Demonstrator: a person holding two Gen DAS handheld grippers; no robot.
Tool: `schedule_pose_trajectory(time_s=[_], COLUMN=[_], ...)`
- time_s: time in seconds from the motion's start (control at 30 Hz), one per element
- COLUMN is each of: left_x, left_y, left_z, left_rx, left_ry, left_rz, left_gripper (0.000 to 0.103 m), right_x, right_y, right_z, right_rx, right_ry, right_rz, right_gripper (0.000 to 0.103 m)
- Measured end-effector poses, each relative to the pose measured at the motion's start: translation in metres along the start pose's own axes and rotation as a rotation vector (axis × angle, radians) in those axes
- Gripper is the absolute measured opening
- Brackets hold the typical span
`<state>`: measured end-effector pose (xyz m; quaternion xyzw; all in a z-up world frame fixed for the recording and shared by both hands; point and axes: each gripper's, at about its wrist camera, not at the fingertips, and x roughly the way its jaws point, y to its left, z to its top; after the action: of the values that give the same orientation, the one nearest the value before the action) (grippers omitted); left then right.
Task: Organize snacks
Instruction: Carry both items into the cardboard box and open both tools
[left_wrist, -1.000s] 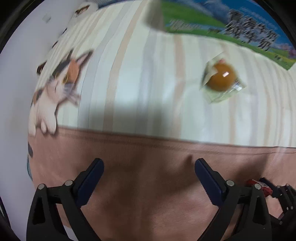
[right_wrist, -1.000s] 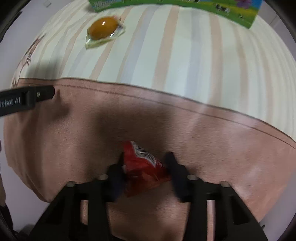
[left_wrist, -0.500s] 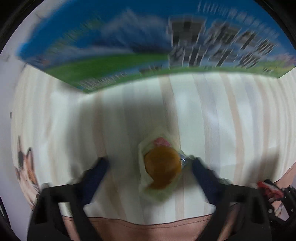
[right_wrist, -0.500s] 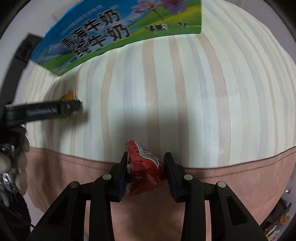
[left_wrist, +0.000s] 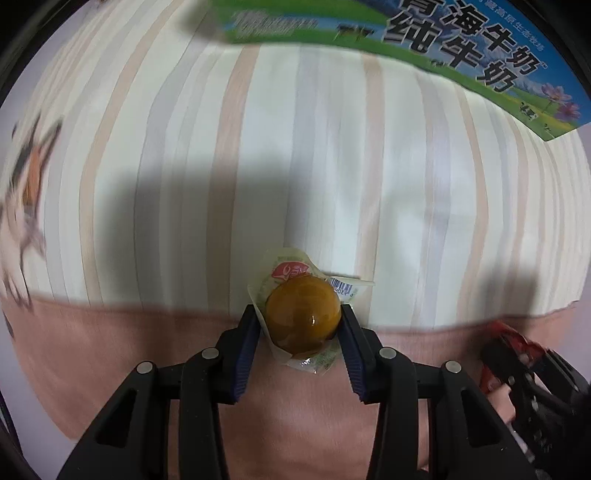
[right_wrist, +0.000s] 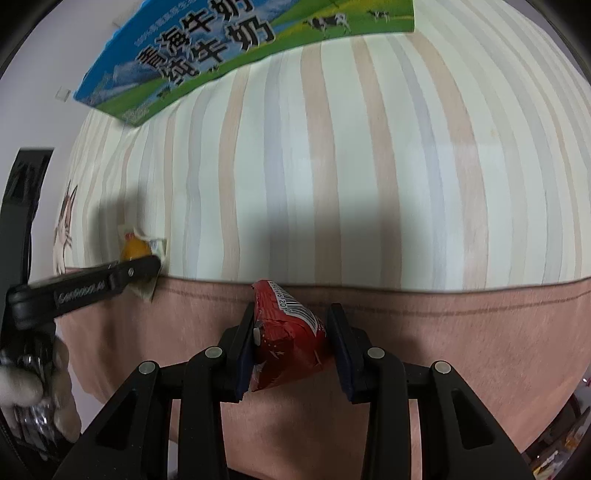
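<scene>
My matt black plastic fingers (left_wrist: 243, 343) pinch a glossy amber jelly cup (left_wrist: 303, 319) in clear film above a soft striped cloth (left_wrist: 295, 166) and printed cardboard carton (right_wrist: 221, 48).

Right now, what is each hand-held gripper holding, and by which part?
Left hand-held gripper: the wrapped brown egg, gripped across its round middle. Right hand-held gripper: the red snack packet, gripped across its sides.

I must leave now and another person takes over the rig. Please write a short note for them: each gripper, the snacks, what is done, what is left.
Left gripper: shut on the jelly cup, above the striped cloth.
Right gripper: shut on the red snack packet.
Milk carton box: at the cloth's far edge.
Done: both snacks gripped.
Left: place both; their destination is not visible.
</scene>
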<state>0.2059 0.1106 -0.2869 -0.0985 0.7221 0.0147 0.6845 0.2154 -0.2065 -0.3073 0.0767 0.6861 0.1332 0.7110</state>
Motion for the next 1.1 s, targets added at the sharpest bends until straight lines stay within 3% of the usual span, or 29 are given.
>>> schedule_pose_trajectory(time_s=[0.13, 0.27, 0.37, 0.53, 0.67, 0.83, 1.1], left_x=[0.004, 0.011, 0.011, 0.036, 0.034, 0.023, -0.023], left_y=[0.006, -0.007, -0.008, -0.048, -0.058, -0.068, -0.084], left_z=[-0.013, -0.03, -0.03, -0.025, -0.024, -0.036, -0.036], left_rx=[0.005, 0.013, 0.03, 0.037, 0.029, 0.03, 0.046], left_ry=[0.008, -0.001, -0.004, -0.025, -0.034, -0.032, -0.064], left_rz=[-0.004, 0.016, 0.032, 0.058, 0.071, 0.061, -0.024], left_gripper=[0.041, 0.041, 0.041, 0.04, 0.039, 0.039, 0.039], right_x=[0.017, 0.035, 0.042, 0.048, 0.048, 0.03, -0.009], right_y=[0.012, 0.023, 0.027, 0.036, 0.047, 0.045, 0.048], right_z=[-0.02, -0.014, -0.013, -0.017, -0.02, -0.029, -0.025], right_rx=[-0.007, -0.003, 0.002, -0.037, -0.055, -0.015, 0.017], right_ry=[0.021, 0.037, 0.042, 0.031, 0.003, -0.02, -0.061], right_rz=[0.001, -0.021, -0.036, -0.071, -0.098, -0.023, 0.095], right_gripper=[0.04, 0.041, 0.043, 0.043, 0.04, 0.039, 0.039])
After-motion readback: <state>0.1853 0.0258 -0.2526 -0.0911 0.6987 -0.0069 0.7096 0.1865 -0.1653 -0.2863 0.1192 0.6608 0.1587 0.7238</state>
